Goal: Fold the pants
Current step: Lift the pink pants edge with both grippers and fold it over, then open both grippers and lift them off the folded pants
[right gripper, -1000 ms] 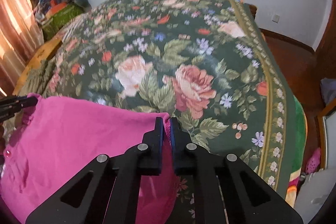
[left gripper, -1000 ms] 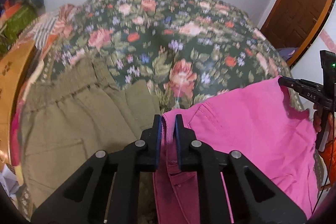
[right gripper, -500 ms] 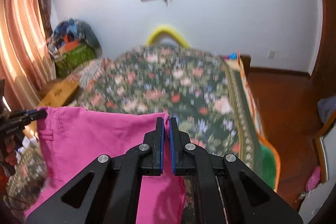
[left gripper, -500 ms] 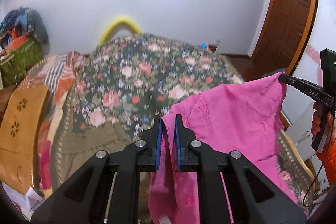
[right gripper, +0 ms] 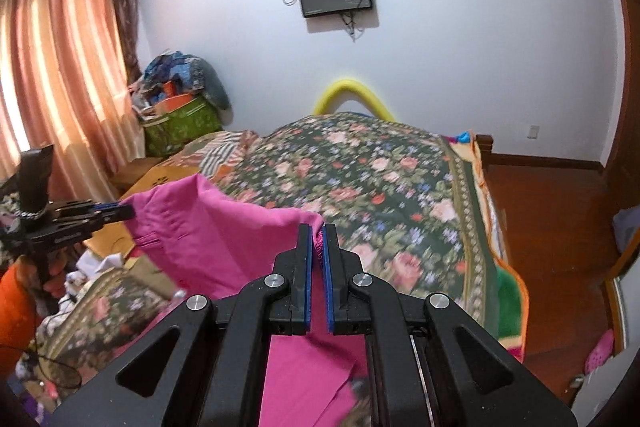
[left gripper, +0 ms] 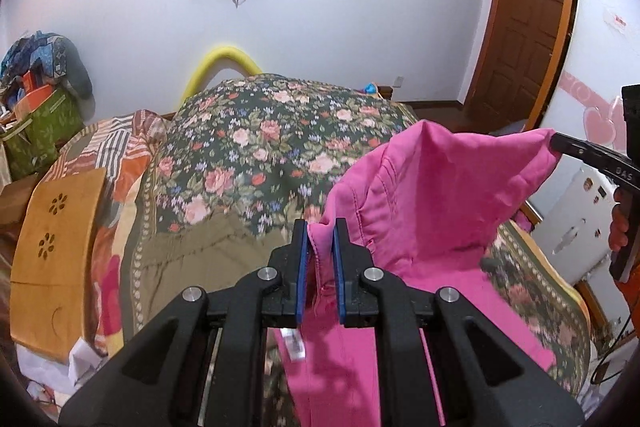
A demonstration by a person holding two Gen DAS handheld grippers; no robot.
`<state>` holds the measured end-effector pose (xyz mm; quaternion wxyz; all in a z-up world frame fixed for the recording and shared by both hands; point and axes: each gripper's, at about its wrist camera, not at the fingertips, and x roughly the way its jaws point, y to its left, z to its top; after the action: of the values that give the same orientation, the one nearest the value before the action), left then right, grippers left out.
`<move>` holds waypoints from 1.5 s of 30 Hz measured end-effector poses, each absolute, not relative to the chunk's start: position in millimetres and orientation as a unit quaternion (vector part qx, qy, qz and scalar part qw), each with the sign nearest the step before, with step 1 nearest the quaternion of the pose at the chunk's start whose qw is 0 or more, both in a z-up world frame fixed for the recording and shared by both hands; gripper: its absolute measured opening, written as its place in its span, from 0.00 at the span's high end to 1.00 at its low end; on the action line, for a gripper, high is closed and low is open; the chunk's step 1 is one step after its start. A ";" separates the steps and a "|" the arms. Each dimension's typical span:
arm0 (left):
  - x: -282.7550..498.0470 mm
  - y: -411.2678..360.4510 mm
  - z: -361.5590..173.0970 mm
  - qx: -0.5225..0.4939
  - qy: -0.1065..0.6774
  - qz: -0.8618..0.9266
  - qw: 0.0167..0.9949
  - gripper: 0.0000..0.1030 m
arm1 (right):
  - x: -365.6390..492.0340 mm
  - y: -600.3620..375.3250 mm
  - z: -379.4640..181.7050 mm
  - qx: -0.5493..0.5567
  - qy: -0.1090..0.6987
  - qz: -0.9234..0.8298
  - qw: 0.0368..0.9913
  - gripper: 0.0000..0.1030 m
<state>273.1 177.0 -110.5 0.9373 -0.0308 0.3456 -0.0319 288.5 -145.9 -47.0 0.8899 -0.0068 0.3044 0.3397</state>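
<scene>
The pink pants (left gripper: 440, 195) hang in the air above the near end of the floral bed (left gripper: 272, 139), held up by the waistband at both ends. My left gripper (left gripper: 320, 227) is shut on one corner of the waistband. My right gripper (right gripper: 318, 231) is shut on the other corner; it also shows at the right of the left wrist view (left gripper: 556, 143). In the right wrist view the pants (right gripper: 208, 231) stretch left to the left gripper (right gripper: 124, 213). The legs hang down out of sight below both grippers.
Olive-green pants (left gripper: 208, 247) lie on the bed's near left part. A wooden board (left gripper: 56, 259) stands at the bed's left. A green bag with clutter (right gripper: 180, 123) sits by the curtain. A door (left gripper: 520, 39) and wood floor (right gripper: 552, 227) are to the right.
Both grippers have lifted the pink pants up off the bed and tilted upward, so the wall and screens now show. The waistband sags more between the grippers than half a second ago.
</scene>
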 end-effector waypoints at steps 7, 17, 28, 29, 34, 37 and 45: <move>223.2 178.4 -126.2 -0.019 0.360 -0.039 0.932 0.89 | 237.7 -155.2 -61.6 -0.005 0.325 0.356 0.876 0.96; 159.2 171.7 -188.3 -0.005 0.401 -0.040 0.915 0.89 | 176.0 -175.8 -119.2 0.014 0.404 0.359 0.841 0.96; 118.6 181.7 -253.0 -0.042 0.457 -0.013 0.889 0.89 | 132.2 -179.8 -173.6 0.028 0.469 0.360 0.806 0.95; 115.2 181.6 -256.4 -0.035 0.462 -0.008 0.886 0.89 | 131.4 -178.9 -175.5 0.024 0.474 0.360 0.803 0.94; 101.5 195.2 -255.0 -0.035 0.470 0.011 0.882 0.89 | 122.0 -178.6 -170.7 -0.007 0.480 0.354 0.803 0.92; 99.9 208.4 -237.9 -0.059 0.454 0.023 0.889 0.88 | 121.6 -181.2 -158.0 -0.016 0.470 0.347 0.811 0.92; 135.7 200.7 -210.6 -0.081 0.423 0.030 0.902 0.48 | 133.0 -168.3 -126.3 0.006 0.433 0.352 0.830 0.78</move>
<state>135.7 200.7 -210.6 0.9020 -0.0806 0.4231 0.0301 133.0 -168.3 -126.3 0.8300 0.0062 0.4328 0.3517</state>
